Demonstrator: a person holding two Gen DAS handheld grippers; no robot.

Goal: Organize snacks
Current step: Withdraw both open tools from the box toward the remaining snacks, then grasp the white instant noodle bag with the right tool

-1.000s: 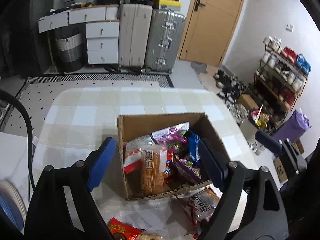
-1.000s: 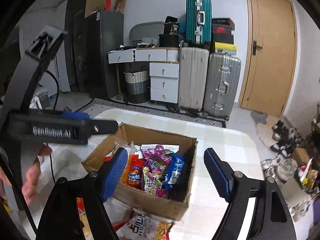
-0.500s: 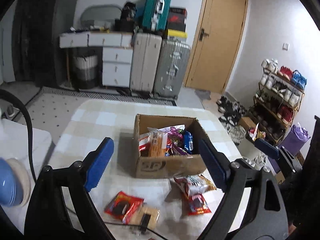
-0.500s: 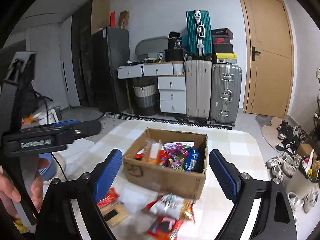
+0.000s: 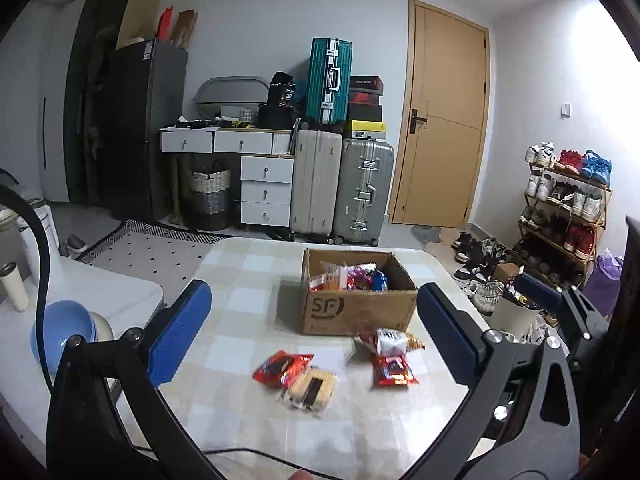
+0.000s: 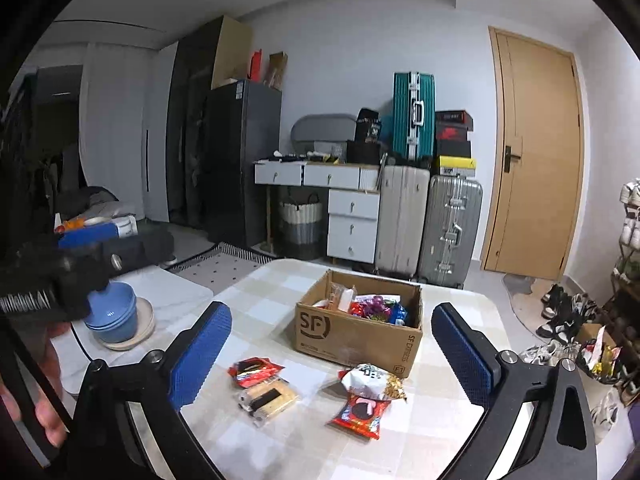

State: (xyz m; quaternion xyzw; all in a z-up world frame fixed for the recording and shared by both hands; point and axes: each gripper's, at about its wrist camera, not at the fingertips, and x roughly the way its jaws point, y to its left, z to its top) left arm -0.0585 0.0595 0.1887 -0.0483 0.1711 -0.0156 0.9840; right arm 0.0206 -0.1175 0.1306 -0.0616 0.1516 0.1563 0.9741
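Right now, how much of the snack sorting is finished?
Several packets already sit in the cardboard box. Both the left gripper and right gripper are opening, with nothing between them. Four packets remain on the table: two red, one clear cracker pack, one white bag.

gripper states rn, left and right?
Left gripper: jaws opening wide, nothing between them.
Right gripper: jaws opening wide, nothing between them.

I have pulled both claws back from the cardboard box (image 5: 358, 304), which now sits well ahead of them. My left claw (image 5: 316, 328) and right claw (image 6: 332, 344) are opening wider, empty. Four loose snack packets (image 6: 362, 410) have come into view between claws and box.
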